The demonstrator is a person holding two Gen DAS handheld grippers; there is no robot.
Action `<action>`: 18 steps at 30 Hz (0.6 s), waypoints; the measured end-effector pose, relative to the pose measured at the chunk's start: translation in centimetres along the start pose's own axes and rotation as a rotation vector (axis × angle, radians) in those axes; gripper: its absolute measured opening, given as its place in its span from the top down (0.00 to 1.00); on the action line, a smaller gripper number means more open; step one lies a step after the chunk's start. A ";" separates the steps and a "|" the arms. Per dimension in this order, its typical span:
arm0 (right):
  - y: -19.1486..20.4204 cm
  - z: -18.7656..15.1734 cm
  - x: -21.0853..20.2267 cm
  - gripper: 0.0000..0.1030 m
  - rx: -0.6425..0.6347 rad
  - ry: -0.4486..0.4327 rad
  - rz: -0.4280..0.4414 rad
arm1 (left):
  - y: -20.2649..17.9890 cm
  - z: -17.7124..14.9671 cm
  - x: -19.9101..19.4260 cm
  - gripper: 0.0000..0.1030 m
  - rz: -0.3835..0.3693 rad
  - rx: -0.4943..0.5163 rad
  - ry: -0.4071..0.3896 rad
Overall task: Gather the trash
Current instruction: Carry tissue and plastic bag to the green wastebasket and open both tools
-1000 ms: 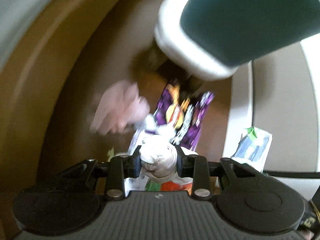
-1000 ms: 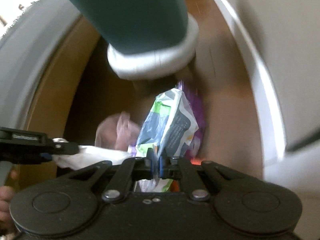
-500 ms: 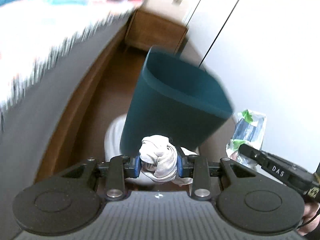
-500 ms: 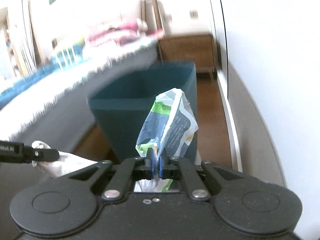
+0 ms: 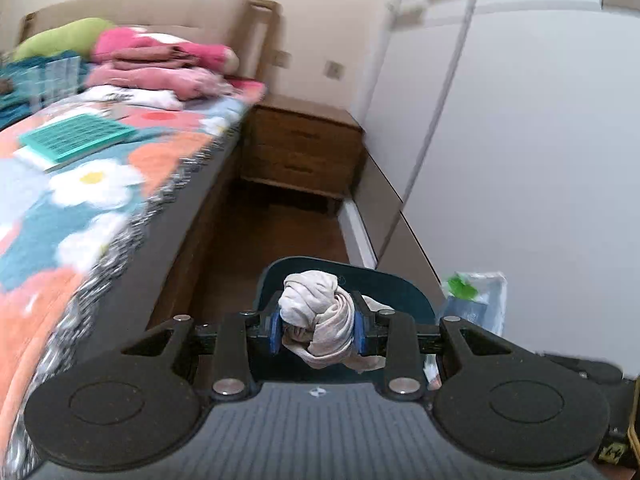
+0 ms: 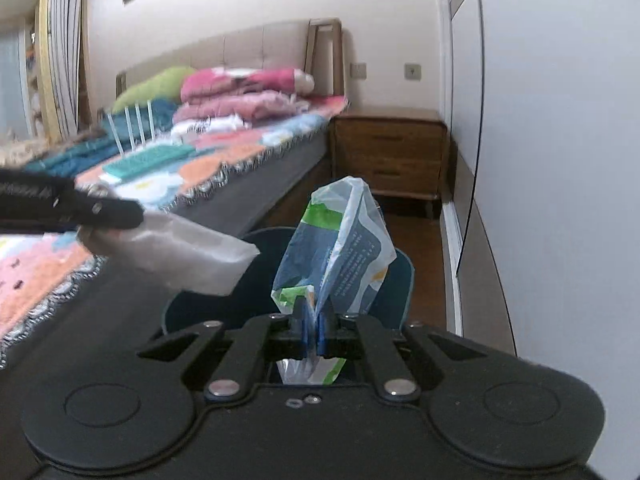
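My left gripper (image 5: 317, 322) is shut on a crumpled white tissue wad (image 5: 316, 312), held above the rim of a dark teal trash bin (image 5: 384, 284). My right gripper (image 6: 315, 322) is shut on a blue, green and white plastic wrapper (image 6: 340, 248), which stands up over the same teal bin (image 6: 400, 284). The wrapper also shows at the right in the left wrist view (image 5: 474, 296). In the right wrist view the left gripper's black finger (image 6: 72, 204) and its tissue (image 6: 176, 256) reach in from the left.
A bed (image 5: 80, 184) with a flowered cover and folded pink bedding lies along the left. A wooden nightstand (image 6: 390, 154) stands at the far end of the narrow wooden floor. White wardrobe doors (image 5: 540, 160) line the right side.
Both grippers rose from floor level beside the bin's base to above its rim, still holding the tissue and the wrapper. The floor trash has dropped out of view.
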State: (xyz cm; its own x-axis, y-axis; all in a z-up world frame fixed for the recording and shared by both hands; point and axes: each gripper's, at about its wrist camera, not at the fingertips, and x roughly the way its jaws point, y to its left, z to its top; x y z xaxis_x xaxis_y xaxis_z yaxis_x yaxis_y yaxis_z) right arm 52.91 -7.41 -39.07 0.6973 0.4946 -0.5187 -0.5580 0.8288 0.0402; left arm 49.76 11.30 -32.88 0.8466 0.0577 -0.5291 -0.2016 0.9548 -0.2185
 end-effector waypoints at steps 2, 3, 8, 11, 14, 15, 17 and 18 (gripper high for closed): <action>0.3 0.5 0.8 0.96 -0.005 0.035 0.004 | -0.7 0.3 2.1 0.69 0.014 0.014 0.050; 0.3 0.6 1.4 0.96 -0.003 0.051 0.006 | -0.8 0.3 3.4 0.69 0.005 0.036 0.081; 1.0 0.4 3.7 0.96 -0.023 0.119 0.011 | -1.6 -1.4 8.3 0.69 0.065 0.105 0.153; 1.4 -0.4 5.3 0.96 -0.039 0.184 -0.008 | -1.9 -2.5 9.9 0.69 0.090 0.141 0.204; 1.8 -1.1 6.7 0.96 -0.058 0.239 -0.023 | -2.7 -3.6 11.3 0.69 0.110 0.179 0.251; 1.9 -1.3 7.1 0.96 -0.063 0.251 -0.029 | -2.7 -3.7 11.8 0.69 0.115 0.186 0.261; 2.1 -1.6 7.7 0.94 -0.062 0.281 -0.035 | -3.1 -4.2 12.5 0.69 0.116 0.201 0.302; 2.0 -1.8 7.9 0.94 -0.060 0.289 -0.035 | -3.1 -4.4 12.9 0.69 0.116 0.201 0.310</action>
State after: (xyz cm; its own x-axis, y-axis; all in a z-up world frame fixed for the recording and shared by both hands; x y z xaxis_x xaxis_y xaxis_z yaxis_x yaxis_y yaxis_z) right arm 56.49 -2.30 -44.59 0.5647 0.3642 -0.7406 -0.5676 0.8228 -0.0281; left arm 59.14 7.81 -42.64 0.6284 0.1074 -0.7704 -0.1606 0.9870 0.0066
